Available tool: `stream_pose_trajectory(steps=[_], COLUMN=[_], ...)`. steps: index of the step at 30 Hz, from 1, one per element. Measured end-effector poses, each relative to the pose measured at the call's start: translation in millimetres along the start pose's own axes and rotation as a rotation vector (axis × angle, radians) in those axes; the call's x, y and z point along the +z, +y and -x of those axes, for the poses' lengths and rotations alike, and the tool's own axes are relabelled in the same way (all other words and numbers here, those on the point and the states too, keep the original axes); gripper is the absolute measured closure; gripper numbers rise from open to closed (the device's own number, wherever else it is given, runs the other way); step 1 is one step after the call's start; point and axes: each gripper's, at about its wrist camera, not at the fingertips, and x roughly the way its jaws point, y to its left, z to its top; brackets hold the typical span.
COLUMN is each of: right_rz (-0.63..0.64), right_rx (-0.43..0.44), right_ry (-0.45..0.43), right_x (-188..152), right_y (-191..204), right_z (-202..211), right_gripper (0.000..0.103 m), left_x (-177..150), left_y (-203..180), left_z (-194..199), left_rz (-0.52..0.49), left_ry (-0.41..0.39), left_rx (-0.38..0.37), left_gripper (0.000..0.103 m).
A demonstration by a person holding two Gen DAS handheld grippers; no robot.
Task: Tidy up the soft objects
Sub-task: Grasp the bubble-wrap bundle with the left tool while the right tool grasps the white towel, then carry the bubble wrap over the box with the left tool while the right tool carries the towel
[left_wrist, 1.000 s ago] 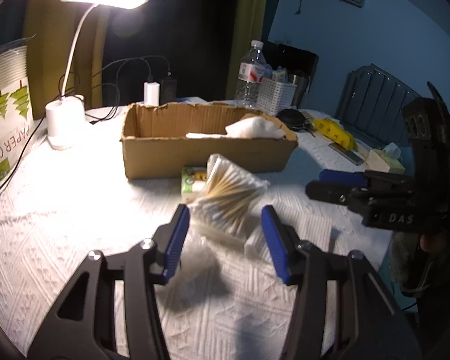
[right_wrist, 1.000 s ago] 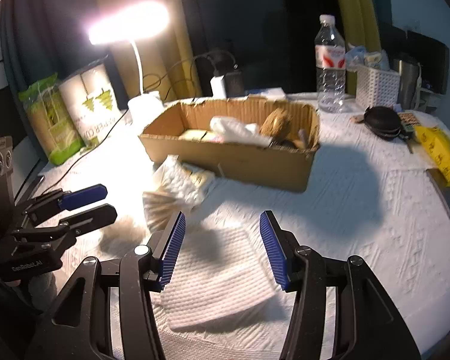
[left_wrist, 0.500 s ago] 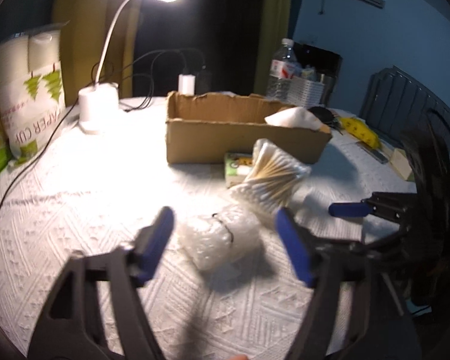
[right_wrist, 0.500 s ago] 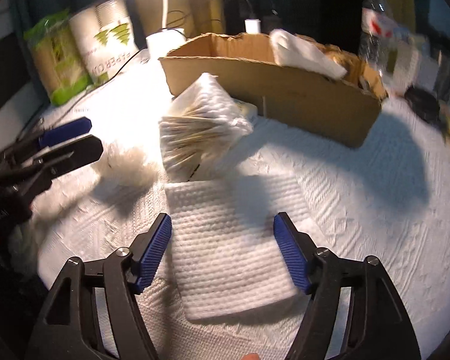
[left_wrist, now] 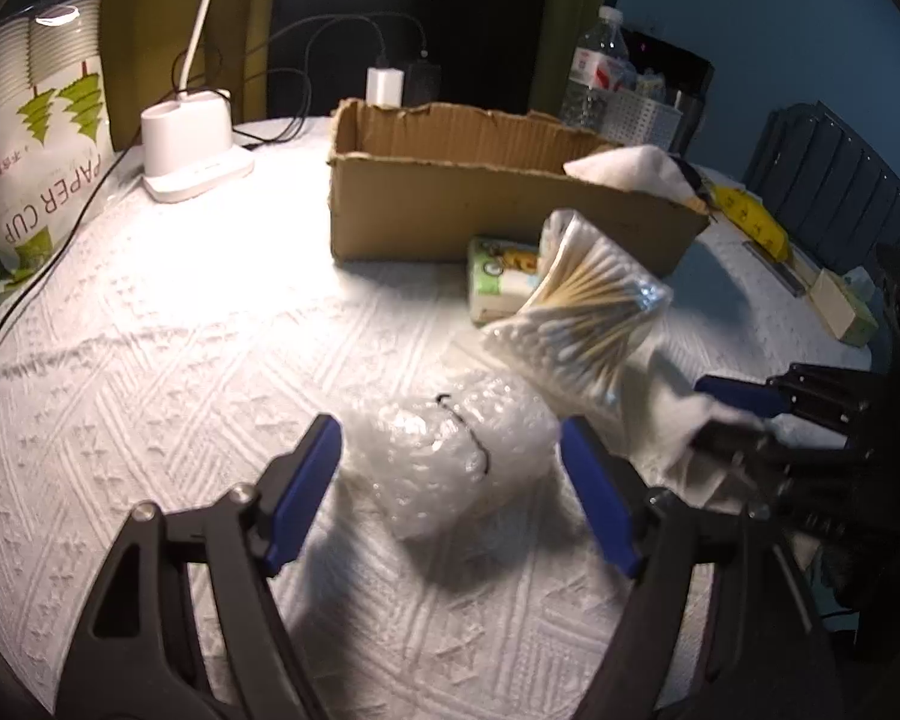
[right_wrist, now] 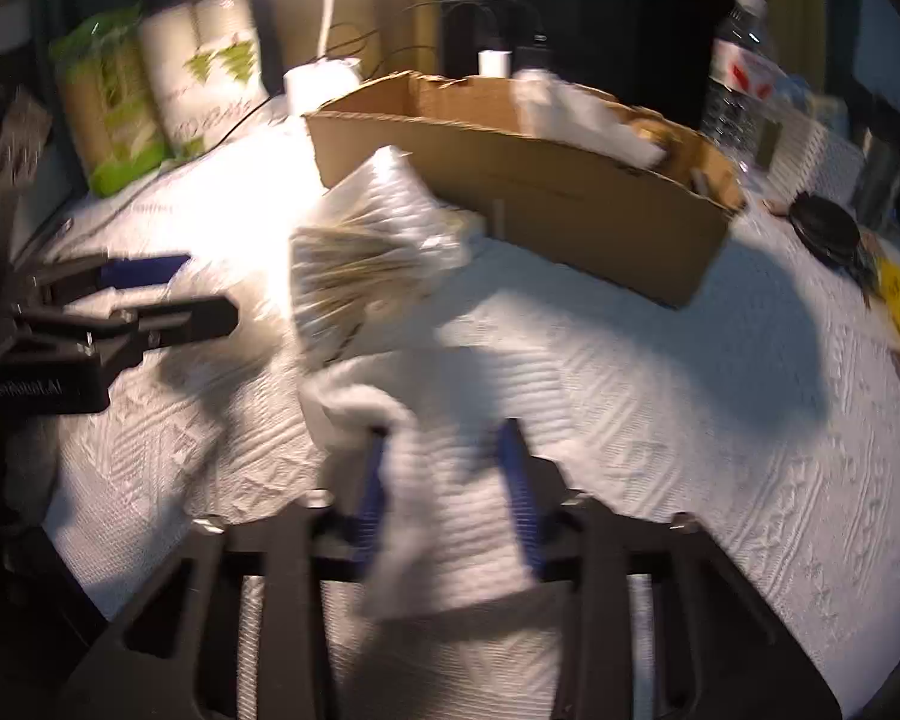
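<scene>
My left gripper is open, its blue pads either side of a clear bubble-wrap bundle lying on the white tablecloth. My right gripper is closing on a white folded cloth, which bunches up between its pads; the view is blurred. The right gripper also shows in the left wrist view with the cloth pinched. A bag of cotton swabs lies just beyond, in front of a cardboard box holding white soft items.
A small green tissue pack lies beside the swabs. A lamp base, paper cup sleeve, water bottle, white basket and yellow item stand around the table's far side.
The left gripper moved left over the bubble-wrap bundle and spread around it. The right gripper dropped onto the white cloth and narrowed, bunching it.
</scene>
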Motion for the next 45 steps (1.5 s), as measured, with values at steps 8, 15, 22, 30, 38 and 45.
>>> stream_pose_trajectory(steps=[8,15,22,30,38,45], right_rz=[-0.026,-0.036,-0.045,-0.055,-0.074,-0.085], right_rx=[0.030,0.028,0.018,0.004,-0.003,-0.006], right_ry=[-0.036,-0.130,-0.193,-0.228,-0.254,-0.267], right_x=[-0.9,10.8,24.0,42.6,64.6,81.9], right_y=[-12.2,-28.0,-39.9,-54.8,-70.3,-82.2], right_z=[8.9,36.0,56.7,68.7,69.0,63.1], right_gripper=[0.088,0.089,0.089,0.089,0.089,0.089], left_x=[-2.7,8.2,37.1,65.8,95.1,118.5], left_y=[-14.1,-27.0,-45.4,-47.8,-43.7,-39.0], left_z=[1.4,24.8,47.8,48.8,40.8,33.6], left_rz=[-0.068,-0.084,-0.123,-0.134,-0.159,-0.183], left_ry=[-0.011,-0.069,-0.165,-0.191,-0.225,-0.268], left_rx=[-0.006,-0.054,-0.081,-0.083,-0.062,-0.047], left_gripper=[0.045,0.046,0.046,0.046,0.046,0.046])
